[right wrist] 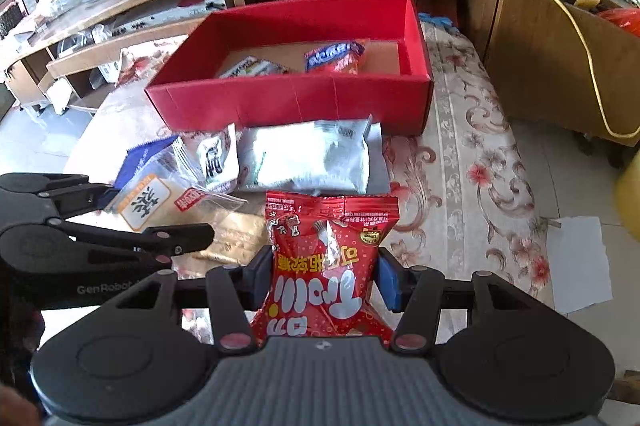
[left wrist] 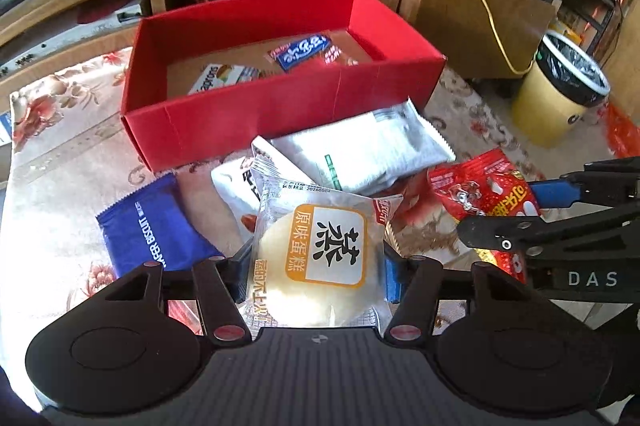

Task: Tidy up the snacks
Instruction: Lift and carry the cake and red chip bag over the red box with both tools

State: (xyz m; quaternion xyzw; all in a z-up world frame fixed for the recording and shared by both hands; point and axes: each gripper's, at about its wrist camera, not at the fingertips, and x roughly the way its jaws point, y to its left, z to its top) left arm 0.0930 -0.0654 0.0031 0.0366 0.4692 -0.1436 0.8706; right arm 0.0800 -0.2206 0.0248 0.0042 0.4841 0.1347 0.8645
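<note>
Pinching a clear-wrapped round yellow cake packet with an orange-and-white label (left wrist: 320,258), the left tool (left wrist: 316,276) has its pads against both side edges of the wrapper. The right tool (right wrist: 322,280) is likewise clamped on a crinkly red foil candy bag with white lettering (right wrist: 328,266). Both packets sit low over the floral-patterned cloth on the table (right wrist: 460,185). Just beyond them lie the loose snacks: a blue biscuit pouch (left wrist: 154,228), a white-and-black printed packet (left wrist: 236,187) and a silver-white foil pack (left wrist: 360,153), the last lying close against the near wall of the open red cardboard box (left wrist: 280,113). Inside the box a white-and-green packet (left wrist: 222,77) and a blue-and-red wrapper (left wrist: 306,51) already rest on the brown floor. To do the drop well, each packet should probably be lifted clear of the near wall, carried over bare floor, and released low, one at a time, so the tools do not collide.
</note>
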